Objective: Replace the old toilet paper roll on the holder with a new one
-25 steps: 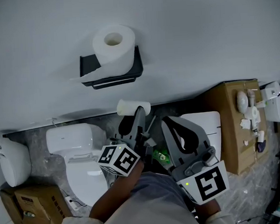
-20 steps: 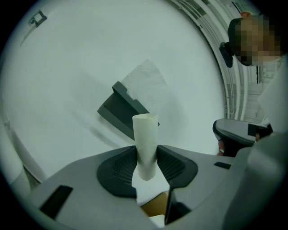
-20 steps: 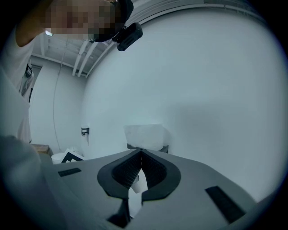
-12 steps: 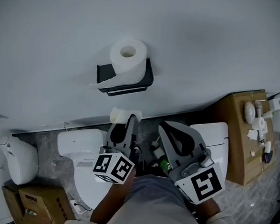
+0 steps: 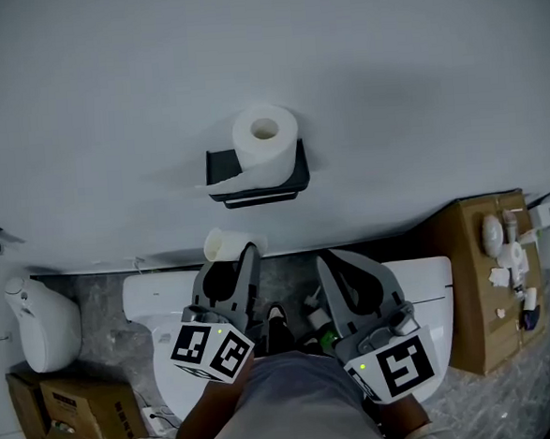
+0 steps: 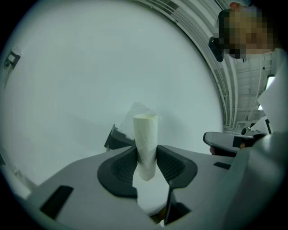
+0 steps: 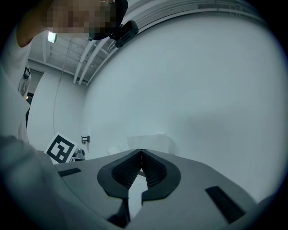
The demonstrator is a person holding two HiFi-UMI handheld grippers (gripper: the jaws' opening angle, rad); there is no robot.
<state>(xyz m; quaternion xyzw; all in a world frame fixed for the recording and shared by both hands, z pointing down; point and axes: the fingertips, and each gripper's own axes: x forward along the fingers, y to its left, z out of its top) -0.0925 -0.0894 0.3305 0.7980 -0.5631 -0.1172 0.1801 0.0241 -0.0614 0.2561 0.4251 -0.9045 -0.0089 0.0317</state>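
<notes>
Now your left gripper [image 6: 146, 164], jaws just tightening, clamps the cardboard tube [image 6: 145, 134] crosswise, holder [image 5: 222, 167] straight ahead; right gripper [image 7: 141, 166] is clenched, empty.

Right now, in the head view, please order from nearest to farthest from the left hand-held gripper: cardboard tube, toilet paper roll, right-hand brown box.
1. cardboard tube, in its jaws.
2. toilet paper roll, on wall holder.
3. right-hand brown box, far right.

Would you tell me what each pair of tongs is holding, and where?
Left tongs grip the empty cardboard tube near one end; right tongs are shut, empty.
</notes>
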